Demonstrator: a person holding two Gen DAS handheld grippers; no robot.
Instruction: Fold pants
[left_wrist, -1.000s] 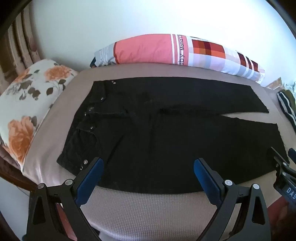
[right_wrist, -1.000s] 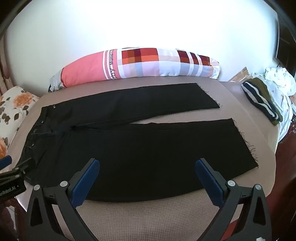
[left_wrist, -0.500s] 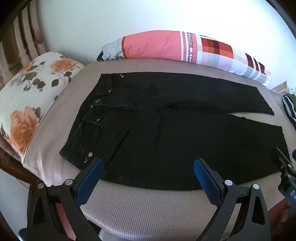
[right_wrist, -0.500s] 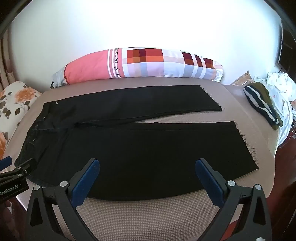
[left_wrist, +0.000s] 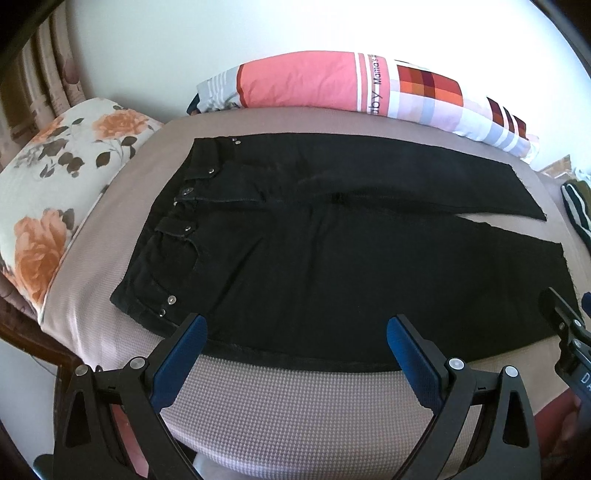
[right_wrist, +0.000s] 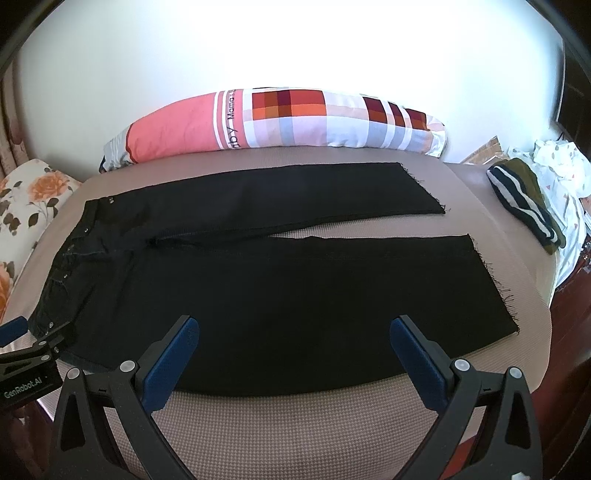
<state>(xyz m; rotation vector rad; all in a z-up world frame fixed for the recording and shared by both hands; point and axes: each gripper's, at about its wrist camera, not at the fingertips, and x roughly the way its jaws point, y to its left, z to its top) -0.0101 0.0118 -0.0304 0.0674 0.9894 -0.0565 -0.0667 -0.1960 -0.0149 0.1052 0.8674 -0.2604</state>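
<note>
Black pants (left_wrist: 332, 258) lie flat on the beige bed (left_wrist: 295, 398), waistband to the left, both legs spread to the right. In the right wrist view the pants (right_wrist: 295, 295) show both frayed leg hems at the right. My left gripper (left_wrist: 295, 332) is open and empty, hovering at the near edge of the pants close to the waistband. My right gripper (right_wrist: 295, 332) is open and empty, hovering at the near edge of the near leg. Each gripper shows at the edge of the other's view.
A long pink and checked pillow (right_wrist: 277, 118) lies along the bed's far edge by the wall. A floral pillow (left_wrist: 55, 192) lies at the left end. A striped dark garment (right_wrist: 524, 199) and white cloth (right_wrist: 561, 166) lie at the right end.
The left gripper's view has shifted left toward the waistband, which now sits more toward the middle. The right gripper's view has barely moved. Both grippers stay open.
</note>
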